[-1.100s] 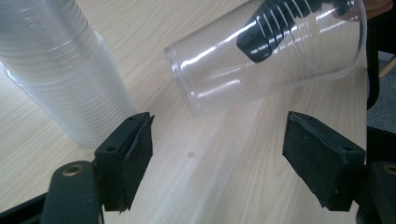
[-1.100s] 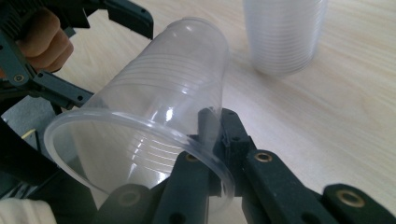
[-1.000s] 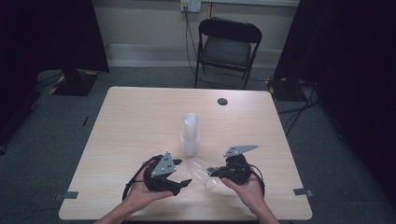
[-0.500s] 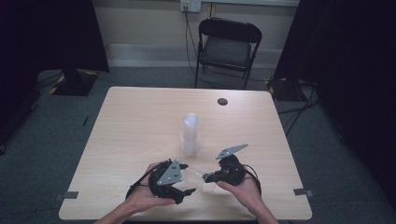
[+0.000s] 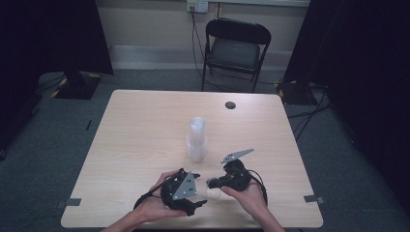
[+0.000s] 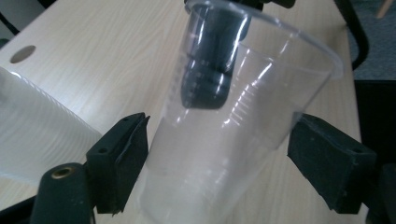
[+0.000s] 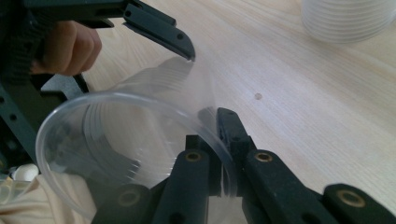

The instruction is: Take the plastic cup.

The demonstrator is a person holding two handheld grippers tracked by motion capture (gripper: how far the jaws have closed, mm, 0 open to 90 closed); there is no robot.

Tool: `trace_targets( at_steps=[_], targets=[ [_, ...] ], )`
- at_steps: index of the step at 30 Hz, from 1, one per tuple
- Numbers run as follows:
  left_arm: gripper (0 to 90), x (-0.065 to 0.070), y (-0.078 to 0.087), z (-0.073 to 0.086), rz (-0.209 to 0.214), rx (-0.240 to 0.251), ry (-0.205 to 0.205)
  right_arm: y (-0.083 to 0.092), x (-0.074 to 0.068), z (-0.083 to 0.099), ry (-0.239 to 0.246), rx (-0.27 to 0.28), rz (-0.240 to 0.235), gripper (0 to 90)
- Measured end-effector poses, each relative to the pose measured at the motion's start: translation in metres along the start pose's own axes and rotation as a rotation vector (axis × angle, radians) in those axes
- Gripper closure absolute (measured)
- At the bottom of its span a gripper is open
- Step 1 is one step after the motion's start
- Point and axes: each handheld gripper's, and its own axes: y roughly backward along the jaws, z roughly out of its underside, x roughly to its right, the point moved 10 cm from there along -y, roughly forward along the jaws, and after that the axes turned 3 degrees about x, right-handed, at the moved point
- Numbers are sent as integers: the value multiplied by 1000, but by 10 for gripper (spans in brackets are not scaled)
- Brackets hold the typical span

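Note:
A clear plastic cup [image 6: 224,154] lies tilted between both grippers near the table's front edge, and in the high view that cup [image 5: 212,192] is faint. My right gripper [image 7: 217,135] is shut on the cup's rim [image 7: 140,100], one jaw inside and one outside. My left gripper [image 6: 219,140] is open with its jaws on either side of the cup's body; the left pad [image 6: 133,154] is close against the wall. From above, the left gripper [image 5: 199,203] and right gripper [image 5: 213,183] nearly meet.
A stack of clear cups [image 5: 197,140] stands upright mid-table, just beyond the grippers. A dark round hole [image 5: 230,105] marks the far side of the table [image 5: 135,130]. A black folding chair [image 5: 235,48] stands behind it.
Both hands have come a little nearer the front edge and closer together. The right gripper has brought the cup in between the left gripper's jaws.

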Motion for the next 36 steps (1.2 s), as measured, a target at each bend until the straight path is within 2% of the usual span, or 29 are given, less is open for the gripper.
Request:
trace_targets(
  at_steps=[3, 4, 6, 9, 10, 11, 13, 15, 25, 27, 33, 34, 36],
  targets=[
    [195, 0, -1, -1, 0, -7, 0, -3, -2, -1, -21, 1, -5, 893],
    [192, 1, -2, -1, -5, -6, 12, -4, -2, -1, -25, -3, -5, 893],
    [194, -1, -2, -1, -13, -7, -2, -7, -2, -2, -29, -7, -8, 893],
    [197, -1, -1, -2, -4, 4, 17, -11, -5, -6, -32, -18, -9, 891],
    [199, -1, 0, -3, -12, 5, 6, -13, -6, -8, -30, -21, -13, 890],
    [204, 1, 0, -4, -7, 15, 8, -15, -8, -10, -36, -38, -17, 888],
    [217, 1, 0, -4, -19, 0, -6, -20, -10, -12, -34, -68, -18, 885],
    [230, 1, 0, -4, -21, 6, -13, -25, -12, -12, -38, -90, -28, 885],
    [270, -1, 4, -4, -29, 17, 0, -30, -15, -10, -53, -92, -35, 884],
    [273, -1, 3, -4, -31, 29, 19, -30, -16, -10, -51, -93, -37, 884],
    [284, -2, 3, -3, -29, 33, 34, -29, -14, -12, -47, -80, -25, 865],
    [285, -3, 3, -2, -15, 35, 69, -29, -13, -12, -45, -79, -24, 865],
    [288, -5, 4, -1, -12, 31, 96, -29, -12, -12, -44, -75, -23, 846]
  ],
)
